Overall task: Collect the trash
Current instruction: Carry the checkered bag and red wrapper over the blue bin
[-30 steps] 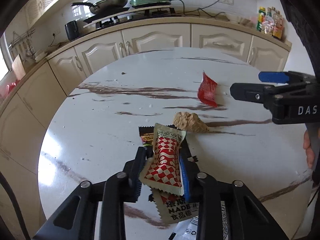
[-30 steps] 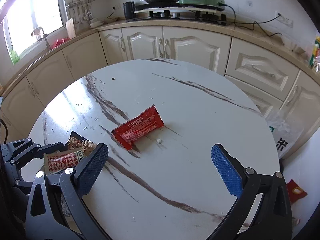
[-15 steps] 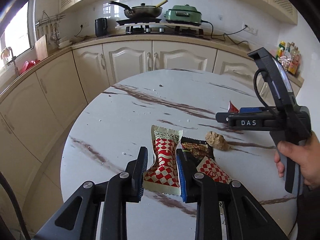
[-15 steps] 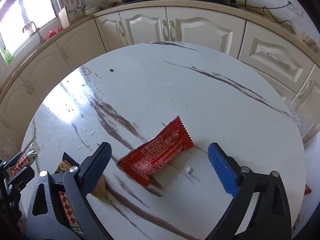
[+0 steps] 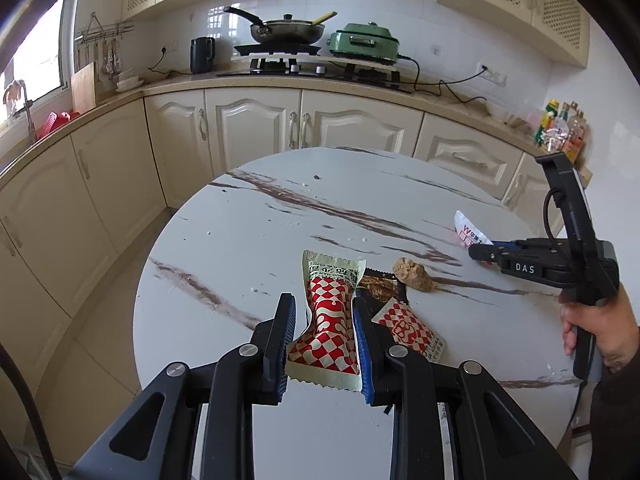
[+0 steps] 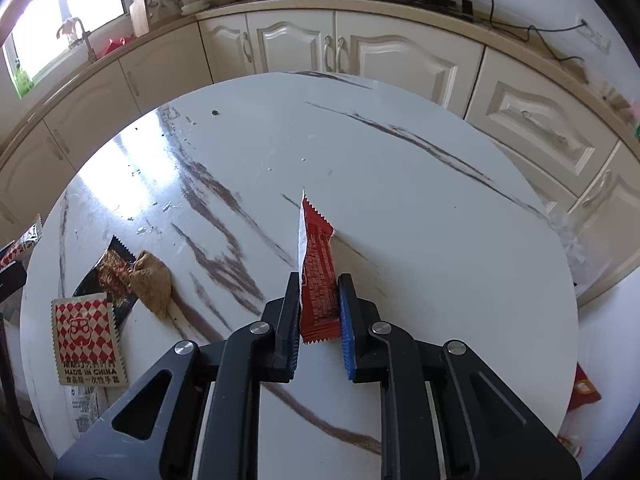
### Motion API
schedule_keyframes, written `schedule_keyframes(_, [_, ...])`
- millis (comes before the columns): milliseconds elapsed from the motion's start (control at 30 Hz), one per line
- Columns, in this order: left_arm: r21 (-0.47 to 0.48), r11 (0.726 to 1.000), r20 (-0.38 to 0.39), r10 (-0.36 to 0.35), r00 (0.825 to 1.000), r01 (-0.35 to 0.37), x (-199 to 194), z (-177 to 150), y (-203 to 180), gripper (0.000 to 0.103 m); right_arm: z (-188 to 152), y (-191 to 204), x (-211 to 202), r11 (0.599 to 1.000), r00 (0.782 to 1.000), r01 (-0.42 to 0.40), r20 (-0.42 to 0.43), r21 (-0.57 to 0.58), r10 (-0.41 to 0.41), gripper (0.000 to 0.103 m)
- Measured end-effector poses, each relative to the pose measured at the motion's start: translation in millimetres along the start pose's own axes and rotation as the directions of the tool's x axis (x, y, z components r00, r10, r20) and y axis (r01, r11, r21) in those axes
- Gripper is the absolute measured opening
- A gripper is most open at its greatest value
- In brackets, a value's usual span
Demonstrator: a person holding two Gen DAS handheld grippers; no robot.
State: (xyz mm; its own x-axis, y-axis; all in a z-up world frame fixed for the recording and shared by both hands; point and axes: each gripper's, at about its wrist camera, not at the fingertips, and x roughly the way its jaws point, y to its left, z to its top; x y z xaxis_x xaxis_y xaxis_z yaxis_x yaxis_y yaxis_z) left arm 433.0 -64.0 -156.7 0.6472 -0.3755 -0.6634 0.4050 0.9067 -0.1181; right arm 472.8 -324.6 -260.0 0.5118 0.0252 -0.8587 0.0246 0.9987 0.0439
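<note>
Change since earlier: right gripper [image 6: 319,312], wide apart a second before, had come in around the red wrapper [image 6: 317,280]; the left gripper [image 5: 325,336] had lifted its packet off the pile and clear of the table.
Right gripper: jaws were closing, pads against both sides of the red wrapper, which stood on edge between them and pointed toward 12 o'clock.
Left gripper: narrowly open jaws clamped on the red-and-white checkered packet [image 5: 330,320], held above the marble table [image 5: 240,248].
Hand: a person's hand [image 5: 600,328] gripped the right tool's handle at 3 o'clock in the left view.
Left on the table: a second checkered packet [image 6: 86,338], a dark snack wrapper [image 6: 110,276] and a brown crumpled lump [image 6: 152,280], all touching, at 9 o'clock from the right gripper.
Beyond: cream cabinets [image 6: 360,52] at 12 o'clock, with a pan [image 5: 286,30] and a green cooker [image 5: 364,42] on the counter.
Floor: a red wrapper scrap [image 6: 584,390] lay past the table edge at 4 o'clock.
</note>
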Motion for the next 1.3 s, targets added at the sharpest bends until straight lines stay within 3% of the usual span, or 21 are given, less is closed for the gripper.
schedule_keyframes(200, [-0.019,1.000,0.043,-0.016,0.999,0.017,-50.3,-12.9,2.7,0.024,-13.5,9.0,-48.6,0.997,0.994,-0.076,0.086,0.026,0.073,0.015])
schedule_keyframes(333, [-0.048,0.999,0.074,-0.012,0.997,0.016,-89.7,-30.7,12.8,0.024,-18.9,43.9,-93.9,0.989,0.976,-0.145,0.160,-0.017,0.146,0.015])
schedule_keyframes(500, [-0.100,0.995,0.100,0.036,0.994,-0.026,-140.1,-66.1,49.9,0.024,-27.8,124.9,-136.4,0.953,0.931,-0.267,0.215,-0.144,0.293,0.015])
schedule_keyframes(667, [-0.165,0.981,0.101,0.121,0.987,-0.103,-190.2,-110.7,97.5,0.024,-41.2,219.4,-144.4,0.872,0.867,-0.417,0.174,-0.256,0.466,0.015])
schedule_keyframes(833, [-0.234,0.954,0.061,0.205,0.977,-0.186,-224.0,-154.7,146.5,0.024,-56.7,310.0,-120.4,0.797,0.827,-0.507,0.074,-0.328,0.557,0.015])
schedule_keyframes(967, [-0.280,0.934,0.003,0.234,0.972,-0.224,-229.8,-180.5,179.3,0.024,-65.5,366.1,-78.6,0.767,0.816,-0.551,-0.019,-0.330,0.578,0.015])
schedule_keyframes(1067, [-0.295,0.921,-0.052,0.249,0.967,-0.253,-218.9,-192.7,200.3,0.024,-69.8,395.0,-39.5,0.764,0.820,-0.561,-0.086,-0.319,0.566,0.015])
schedule_keyframes(1133, [-0.308,0.919,-0.088,0.229,0.969,-0.245,-206.6,-199.7,214.3,0.024,-70.1,410.4,-13.7,0.772,0.832,-0.549,-0.117,-0.319,0.543,0.015])
schedule_keyframes(1300, [-0.326,0.915,-0.157,0.195,0.968,-0.238,-171.9,-204.5,240.0,0.024,-66.9,426.7,43.2,0.782,0.833,-0.554,-0.182,-0.286,0.523,0.015])
